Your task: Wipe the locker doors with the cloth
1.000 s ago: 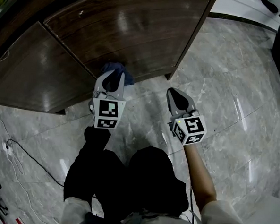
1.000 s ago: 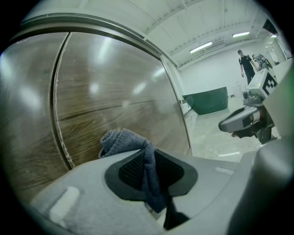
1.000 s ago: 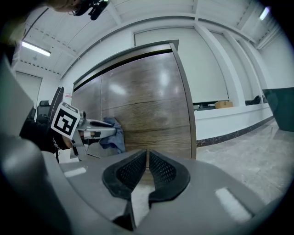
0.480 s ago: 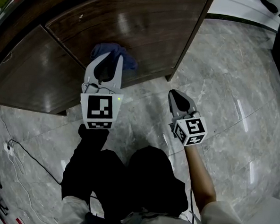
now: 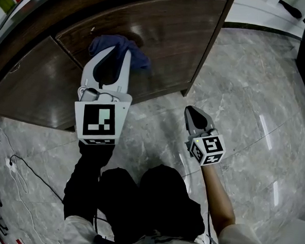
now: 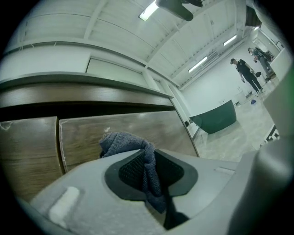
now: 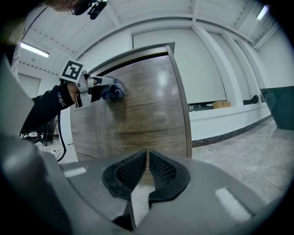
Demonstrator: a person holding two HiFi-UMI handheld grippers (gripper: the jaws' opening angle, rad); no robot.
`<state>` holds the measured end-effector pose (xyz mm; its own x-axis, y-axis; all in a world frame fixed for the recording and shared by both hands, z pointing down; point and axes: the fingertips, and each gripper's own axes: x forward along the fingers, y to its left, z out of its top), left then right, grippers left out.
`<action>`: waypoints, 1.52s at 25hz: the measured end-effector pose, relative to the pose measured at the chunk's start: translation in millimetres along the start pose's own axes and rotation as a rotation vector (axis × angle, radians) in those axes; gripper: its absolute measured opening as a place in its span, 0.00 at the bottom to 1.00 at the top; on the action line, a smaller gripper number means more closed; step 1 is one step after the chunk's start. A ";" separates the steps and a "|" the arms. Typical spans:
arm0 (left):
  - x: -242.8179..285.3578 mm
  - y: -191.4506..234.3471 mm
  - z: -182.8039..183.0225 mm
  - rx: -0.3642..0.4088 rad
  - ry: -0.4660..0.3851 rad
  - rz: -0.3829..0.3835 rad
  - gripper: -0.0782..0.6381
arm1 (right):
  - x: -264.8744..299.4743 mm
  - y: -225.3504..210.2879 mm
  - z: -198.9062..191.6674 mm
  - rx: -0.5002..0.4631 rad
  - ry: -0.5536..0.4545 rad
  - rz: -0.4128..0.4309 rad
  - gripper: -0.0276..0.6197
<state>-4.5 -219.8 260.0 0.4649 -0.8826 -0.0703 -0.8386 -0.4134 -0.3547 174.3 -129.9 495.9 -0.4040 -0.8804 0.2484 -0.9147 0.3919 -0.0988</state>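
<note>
Up the right-hand locker door (image 5: 168, 37) the left gripper (image 5: 118, 51) has climbed from the lower edge to the upper part. Its jaws pinch the blue cloth (image 5: 103, 42) against the wood. One upward wiping stroke appears nearly complete, and the left-hand door (image 5: 36, 86) likely remains to be wiped. The right gripper (image 5: 191, 112), jaws pressed together on nothing, has stayed low. Surface: dark, glossy wood grain. Room: pale marbled floor (image 5: 246, 99); black cable (image 5: 20, 172) at near left.

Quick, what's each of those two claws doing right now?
Left gripper: closed, holding the cloth.
Right gripper: closed, nothing in it.
</note>
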 end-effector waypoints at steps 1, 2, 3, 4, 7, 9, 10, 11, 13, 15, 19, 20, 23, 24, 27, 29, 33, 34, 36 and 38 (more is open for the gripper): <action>1.0 1.3 5.9 0.005 -0.009 0.002 0.20 | 0.0 -0.1 0.7 0.000 -0.001 0.000 0.08; 1.7 2.7 12.2 0.008 -0.016 0.003 0.20 | 0.1 -0.2 1.3 0.000 -0.002 0.001 0.08; 2.3 4.2 18.7 0.010 -0.022 0.004 0.20 | 0.2 -0.5 1.7 0.000 -0.003 0.001 0.08; 2.9 6.1 25.3 0.011 -0.028 0.005 0.20 | 0.2 -1.1 2.0 0.000 -0.003 0.000 0.08; 5.3 11.4 43.2 0.026 -0.057 0.007 0.20 | -0.7 -3.5 1.8 0.001 -0.002 -0.003 0.08; 5.5 12.6 48.6 0.034 -0.073 0.010 0.20 | -1.9 -4.2 0.3 0.004 -0.001 -0.005 0.08; 5.3 12.4 48.8 0.037 -0.078 0.012 0.20 | -2.2 -4.1 -0.6 0.005 0.000 -0.005 0.08; 5.2 11.6 47.9 0.039 -0.081 0.014 0.20 | -2.4 -3.9 -1.3 0.007 0.000 -0.005 0.08; 6.1 7.5 43.8 0.046 -0.079 0.012 0.20 | -2.5 -3.4 -2.4 0.008 0.000 -0.003 0.08; 8.9 1.4 37.2 0.053 -0.073 0.002 0.20 | -2.5 -3.6 -3.9 0.009 0.003 -0.002 0.08; 11.9 -11.1 21.3 0.079 -0.073 -0.010 0.20 | -4.1 -5.2 -7.8 0.012 0.009 -0.005 0.08; 11.9 -14.2 17.0 0.086 -0.072 -0.013 0.20 | -4.9 -6.2 -8.8 0.013 0.011 -0.006 0.08; 12.7 -21.9 4.9 0.076 -0.064 -0.024 0.20 | -5.9 -10.5 -11.7 0.014 0.015 -0.010 0.08; 13.2 -24.0 1.8 0.070 -0.063 -0.028 0.20 | -6.0 -11.8 -12.7 0.015 0.016 -0.012 0.08; 13.7 -30.2 -8.8 0.060 -0.058 -0.043 0.20 | -6.4 -13.1 -16.3 0.017 0.022 -0.013 0.08; 13.9 -34.1 -20.1 0.049 -0.048 -0.049 0.20 | -6.4 -12.2 -18.1 0.018 0.029 -0.010 0.08; 13.8 -46.5 -49.8 0.036 0.003 -0.074 0.20 | -6.7 -10.9 -22.3 0.012 0.048 -0.006 0.08; 13.6 -50.0 -57.5 0.036 0.014 -0.082 0.20 | -6.8 -11.6 -24.0 0.010 0.051 -0.007 0.08; 13.8 -56.4 -71.3 0.040 0.034 -0.097 0.20 | -6.7 -11.9 -26.3 0.013 0.061 -0.006 0.08; 13.9 -63.3 -84.2 0.038 0.054 -0.112 0.20 | -7.2 -12.5 -27.7 0.013 0.068 -0.007 0.08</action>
<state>31.1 -224.8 359.9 0.5381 -0.8426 0.0214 -0.7705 -0.5021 -0.3927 188.9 -121.0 522.0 -0.3963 -0.8628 0.3140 -0.9178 0.3816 -0.1097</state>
